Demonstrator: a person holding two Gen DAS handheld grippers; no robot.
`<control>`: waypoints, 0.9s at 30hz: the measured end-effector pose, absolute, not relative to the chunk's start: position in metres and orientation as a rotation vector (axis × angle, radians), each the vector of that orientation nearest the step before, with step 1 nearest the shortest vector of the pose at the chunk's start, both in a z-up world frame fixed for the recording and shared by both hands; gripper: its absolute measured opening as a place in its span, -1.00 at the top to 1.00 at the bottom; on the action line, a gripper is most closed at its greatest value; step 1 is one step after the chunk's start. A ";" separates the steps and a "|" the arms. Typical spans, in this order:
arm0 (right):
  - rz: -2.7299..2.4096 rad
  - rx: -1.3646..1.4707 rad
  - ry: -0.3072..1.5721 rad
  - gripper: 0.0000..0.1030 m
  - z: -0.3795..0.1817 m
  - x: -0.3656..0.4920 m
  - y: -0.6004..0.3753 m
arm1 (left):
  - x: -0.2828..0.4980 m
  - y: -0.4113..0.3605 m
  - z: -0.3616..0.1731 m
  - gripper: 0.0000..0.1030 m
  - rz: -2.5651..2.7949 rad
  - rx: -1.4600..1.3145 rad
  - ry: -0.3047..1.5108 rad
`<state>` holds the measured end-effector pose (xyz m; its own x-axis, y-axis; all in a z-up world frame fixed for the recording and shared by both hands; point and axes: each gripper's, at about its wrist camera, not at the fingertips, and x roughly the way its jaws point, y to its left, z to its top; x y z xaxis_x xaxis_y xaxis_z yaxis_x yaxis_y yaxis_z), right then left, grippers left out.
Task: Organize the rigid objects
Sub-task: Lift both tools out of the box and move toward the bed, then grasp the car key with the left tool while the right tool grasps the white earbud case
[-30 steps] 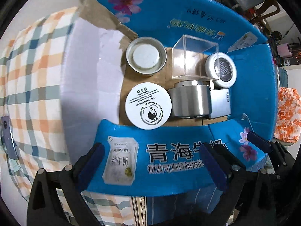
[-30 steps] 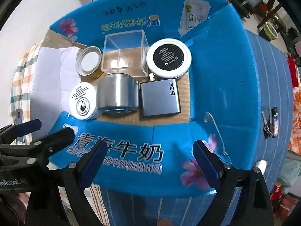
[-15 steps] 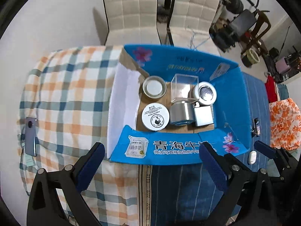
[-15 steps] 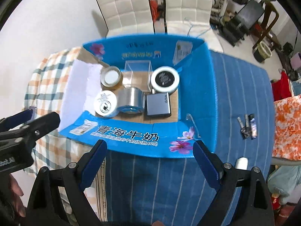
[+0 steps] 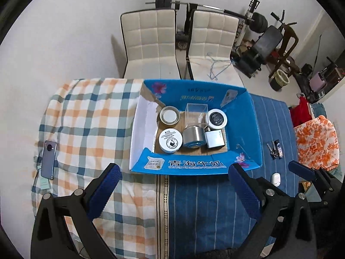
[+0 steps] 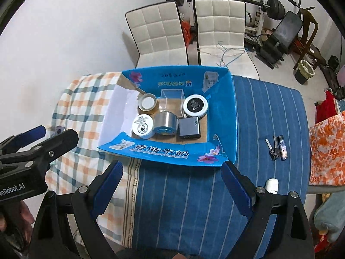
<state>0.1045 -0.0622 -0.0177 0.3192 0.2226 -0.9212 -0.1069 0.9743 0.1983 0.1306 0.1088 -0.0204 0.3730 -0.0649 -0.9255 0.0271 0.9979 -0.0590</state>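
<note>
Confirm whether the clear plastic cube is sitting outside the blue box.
No: the clear plastic cube stands inside the blue box, at the back between the gold-rimmed tin and the black-topped jar.

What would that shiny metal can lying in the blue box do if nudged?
The metal can lies on its side, so it might roll, though the white jar and grey block flank it closely. Its smooth sides look slippery to pinch.

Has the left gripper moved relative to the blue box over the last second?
Yes. The left gripper has pulled up and back from the blue box, which now looks far smaller, with chairs in view.
</note>
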 end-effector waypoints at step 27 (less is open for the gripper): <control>-0.243 0.435 1.561 -0.78 -0.285 0.094 -0.351 | 0.149 -0.146 -0.163 -1.00 -0.185 0.127 1.314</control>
